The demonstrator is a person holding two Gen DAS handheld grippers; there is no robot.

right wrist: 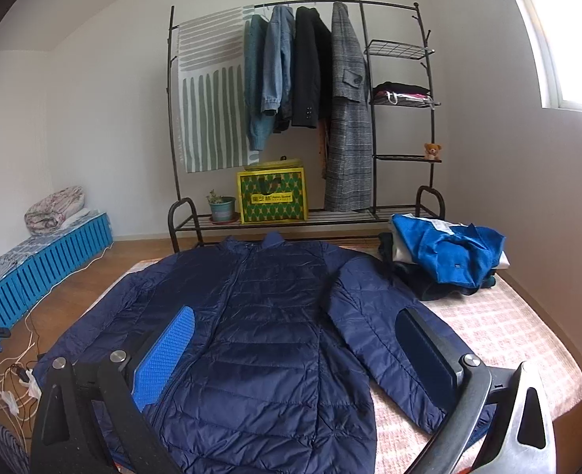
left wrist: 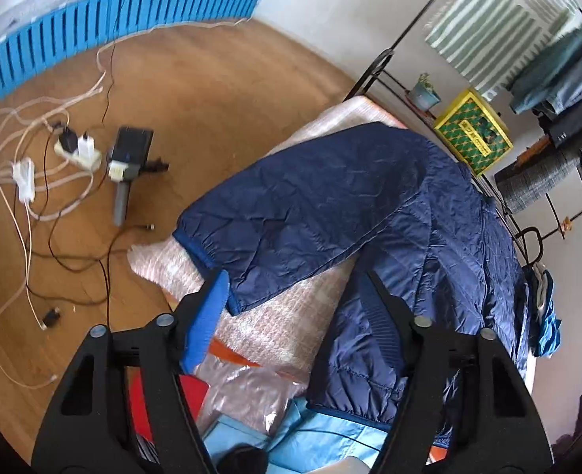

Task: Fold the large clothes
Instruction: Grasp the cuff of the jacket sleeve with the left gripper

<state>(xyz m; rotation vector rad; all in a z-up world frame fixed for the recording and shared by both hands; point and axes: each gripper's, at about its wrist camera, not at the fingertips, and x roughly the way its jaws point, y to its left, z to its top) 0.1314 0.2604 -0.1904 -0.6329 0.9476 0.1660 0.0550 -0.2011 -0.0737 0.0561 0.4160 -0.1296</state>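
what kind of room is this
Probably a bedroom or spare room at home: a metal clothes rack hung with coats, a navy puffer jacket spread on a covered bed or table, wooden floor.

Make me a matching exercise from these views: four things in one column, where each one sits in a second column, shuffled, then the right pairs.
Things:
1. navy puffer jacket
2. teddy bear
3. yellow-green bag
4. blue garment pile

Places:
A. on the rack's bottom shelf, beside the potted plant
B. spread flat across the pink checked cover, sleeves out
C. on a small side shelf of the clothes rack
D. at the far right corner of the cover, past the jacket's sleeve

Pairs: 1-B, 2-C, 3-A, 4-D
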